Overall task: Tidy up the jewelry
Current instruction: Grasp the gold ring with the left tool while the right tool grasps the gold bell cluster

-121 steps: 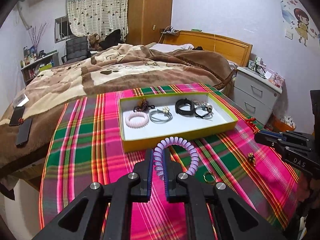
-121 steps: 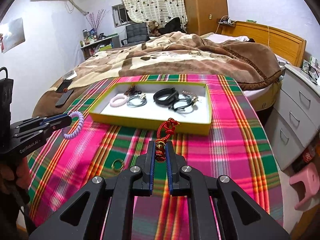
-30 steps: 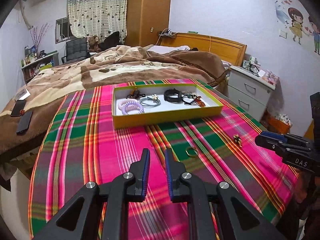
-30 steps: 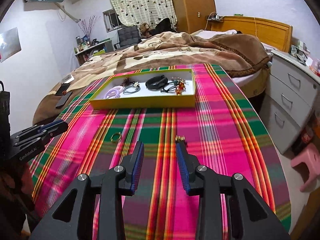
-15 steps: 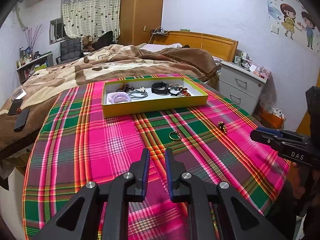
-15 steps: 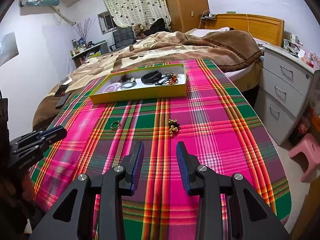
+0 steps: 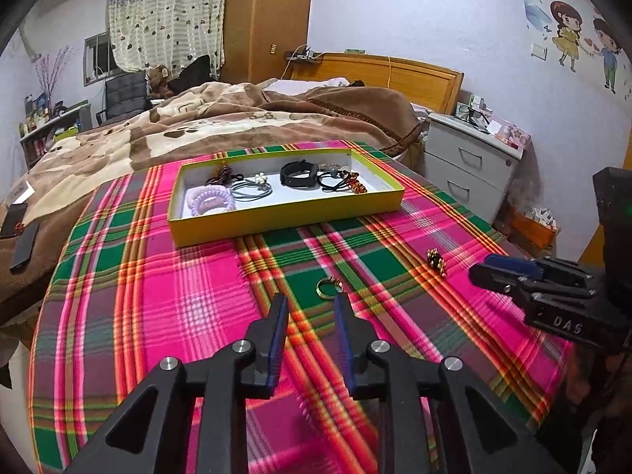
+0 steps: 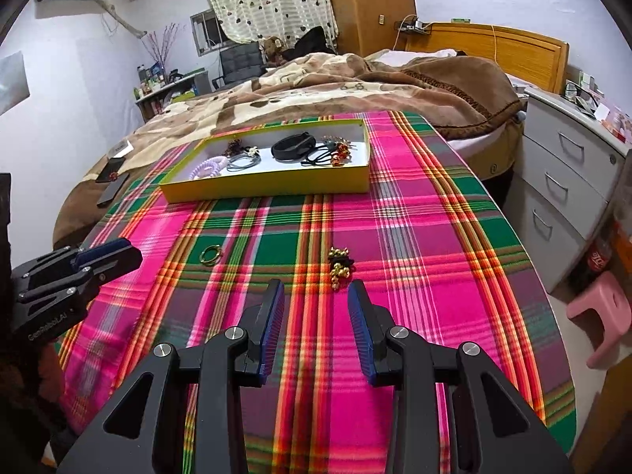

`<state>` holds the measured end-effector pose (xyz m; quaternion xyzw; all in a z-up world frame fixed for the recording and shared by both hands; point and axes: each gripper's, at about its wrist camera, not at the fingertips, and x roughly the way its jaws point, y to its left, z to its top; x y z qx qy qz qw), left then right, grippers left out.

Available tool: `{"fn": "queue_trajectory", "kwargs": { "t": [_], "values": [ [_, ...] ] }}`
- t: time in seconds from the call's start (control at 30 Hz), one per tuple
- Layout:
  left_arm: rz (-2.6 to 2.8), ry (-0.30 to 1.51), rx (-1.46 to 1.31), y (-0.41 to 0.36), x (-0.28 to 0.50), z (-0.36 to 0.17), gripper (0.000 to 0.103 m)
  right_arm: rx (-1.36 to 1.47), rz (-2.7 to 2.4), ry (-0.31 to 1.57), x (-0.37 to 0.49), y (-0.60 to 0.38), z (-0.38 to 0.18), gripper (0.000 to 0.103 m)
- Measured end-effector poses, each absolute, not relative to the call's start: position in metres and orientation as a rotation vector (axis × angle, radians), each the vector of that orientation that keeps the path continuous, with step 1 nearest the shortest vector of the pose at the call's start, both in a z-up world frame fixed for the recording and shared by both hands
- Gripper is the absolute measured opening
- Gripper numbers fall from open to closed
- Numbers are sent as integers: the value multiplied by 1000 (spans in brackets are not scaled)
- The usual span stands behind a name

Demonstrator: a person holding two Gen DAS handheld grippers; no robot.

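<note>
Pale lilac walls [image 7: 395, 8] enclose a wooden-headboard bed [image 7: 395, 75] under a brown plush blanket [image 7: 237, 118]. Far off hang heart-patterned curtains [image 7: 166, 19] beside a tall wooden wardrobe [image 7: 268, 19]; a white drawer unit [image 7: 470, 158] stands right.

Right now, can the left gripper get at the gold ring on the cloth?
Probably yes. The left gripper, jaws just opened and empty, points at the gold ring, which lies alone on the plaid cloth just past its fingertips, nothing between.
</note>
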<state>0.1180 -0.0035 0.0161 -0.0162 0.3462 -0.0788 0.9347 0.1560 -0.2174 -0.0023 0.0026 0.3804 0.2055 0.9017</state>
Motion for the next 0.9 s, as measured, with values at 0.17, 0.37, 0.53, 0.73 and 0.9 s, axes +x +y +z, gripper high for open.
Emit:
{"fn": "queue_trajectory", "kwargs": {
  "t": [0.17,0.37,0.53,0.73,0.9],
  "values": [
    [-188,744,-22,-13,137,11,24,-5,421,818,169,-214,-9,34],
    [-215,818,-16,-23,160,-4,30,-28,421,851,183,-209,-15,34],
    [-212,858,-11,-27,172,-13,31,-44,420,870,192,-206,-20,34],
    [-192,899,9,-33,183,-24,30,-48,420,913,200,-202,-27,34],
    [-180,901,35,-37,186,-24,30,-96,397,917,202,-197,-29,29]
  ]
}}
